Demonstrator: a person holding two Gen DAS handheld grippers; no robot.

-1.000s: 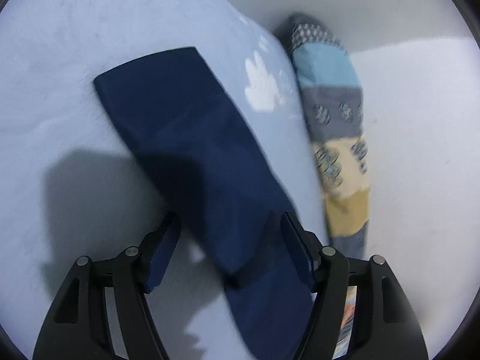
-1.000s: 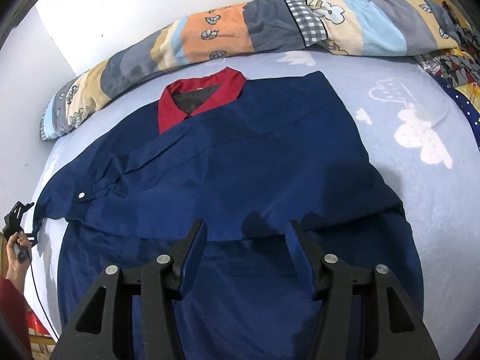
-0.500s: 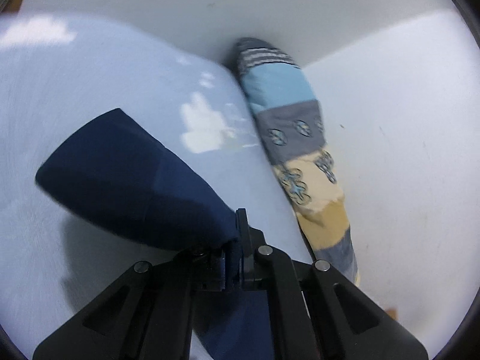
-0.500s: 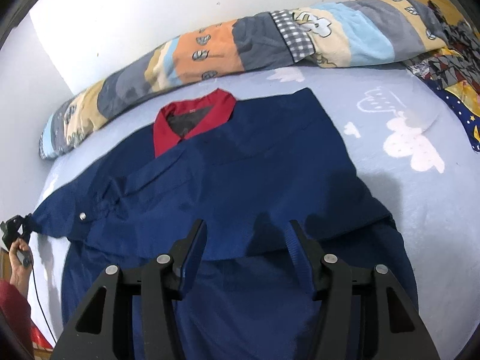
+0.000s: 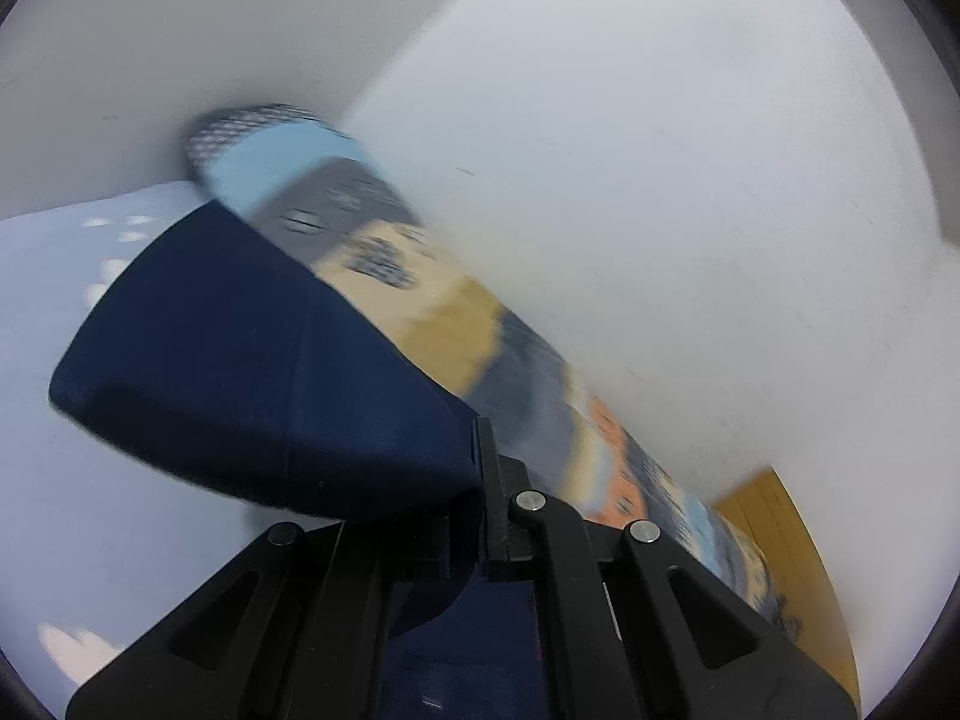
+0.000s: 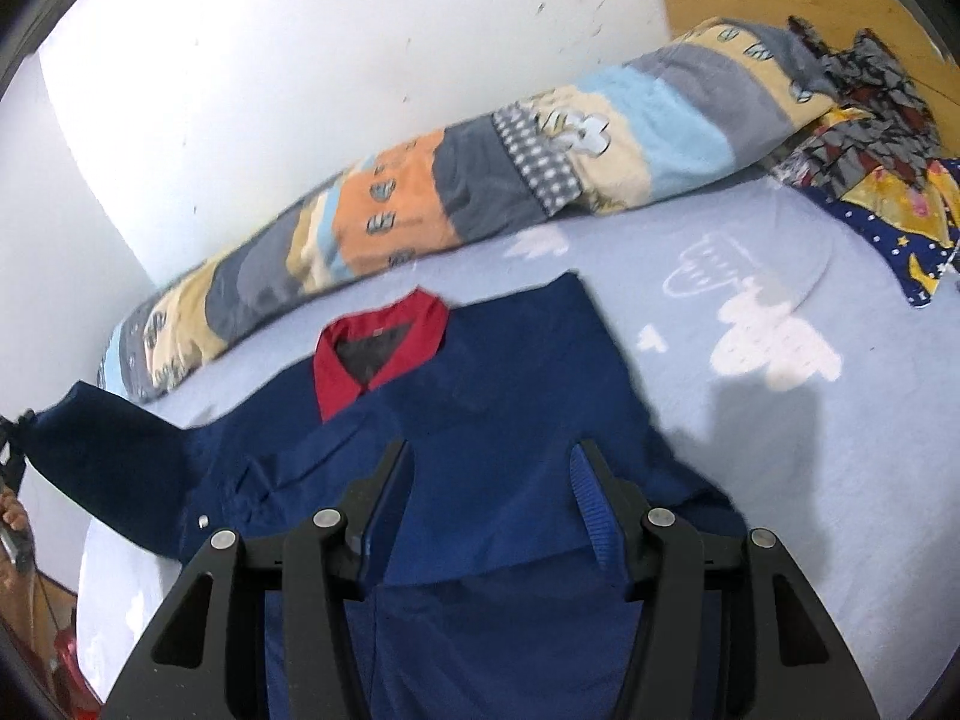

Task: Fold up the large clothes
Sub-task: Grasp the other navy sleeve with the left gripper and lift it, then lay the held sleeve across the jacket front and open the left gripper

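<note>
A navy jacket (image 6: 480,420) with a red collar (image 6: 384,348) lies spread on the light blue bed sheet (image 6: 840,480). My left gripper (image 5: 477,450) is shut on the end of its navy sleeve (image 5: 240,360), which hangs lifted off the bed. In the right wrist view the raised sleeve (image 6: 108,456) stretches to the far left edge, where the left gripper (image 6: 15,432) and a hand (image 6: 12,516) show. My right gripper (image 6: 492,468) hovers open over the jacket's middle with only cloth beneath its fingers.
A rolled patchwork quilt (image 6: 480,180) runs along the white wall (image 6: 300,60) behind the jacket; it is blurred in the left wrist view (image 5: 420,300). A wooden headboard (image 6: 780,0) and patterned clothes (image 6: 870,138) sit at the back right.
My left gripper closed on the sleeve end, then rose and rolled, pulling the sleeve up off the bed. My right gripper lifted a little and stayed open.
</note>
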